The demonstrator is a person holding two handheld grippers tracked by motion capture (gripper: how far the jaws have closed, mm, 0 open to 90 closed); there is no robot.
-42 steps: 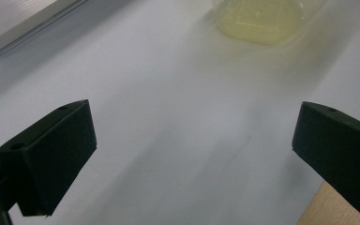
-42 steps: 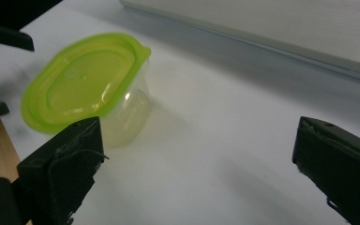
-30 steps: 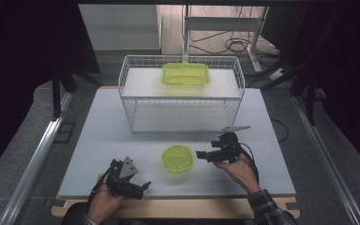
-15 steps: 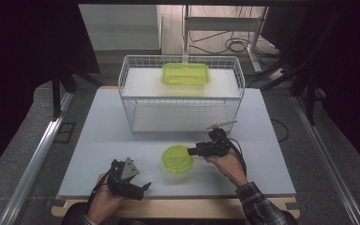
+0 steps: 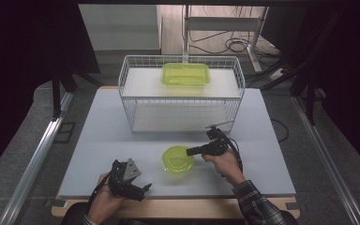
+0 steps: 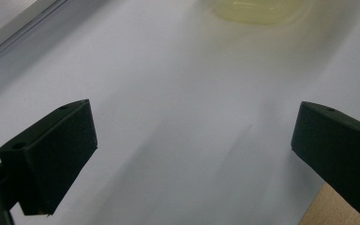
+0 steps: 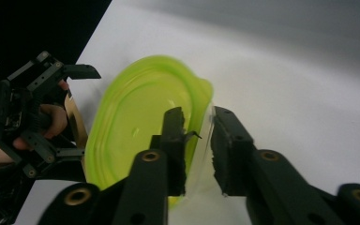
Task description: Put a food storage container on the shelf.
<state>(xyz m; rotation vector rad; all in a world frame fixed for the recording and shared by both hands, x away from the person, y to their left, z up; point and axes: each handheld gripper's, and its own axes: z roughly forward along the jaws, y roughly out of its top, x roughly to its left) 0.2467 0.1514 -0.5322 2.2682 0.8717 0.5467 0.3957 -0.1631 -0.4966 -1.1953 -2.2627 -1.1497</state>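
A: Gripping item one, the right gripper sits at the centre of the high view, a little right of the middle, its jaws just closed on the rim of the round yellow-green plastic lid. In the right gripper view the rim passes between the two black fingers, which stand either side of it at the lower centre of the frame.

B: Location of the lid?

A: Flat on the white table mat, lower centre of the high view, in front of the wire basket. Its pale edge also appears at the top of the left gripper view.

B: Item two, the left gripper?

A: Left gripper, lower left of the high view, held in the person's left hand near the mat's front edge, well apart from the lid. Jaws spread wide, nothing between them; in its own view the fingers stand far apart over bare mat.

B: Further stock?

A: One rectangular yellow-green container, upper centre, resting on the white shelf at the basket's top.
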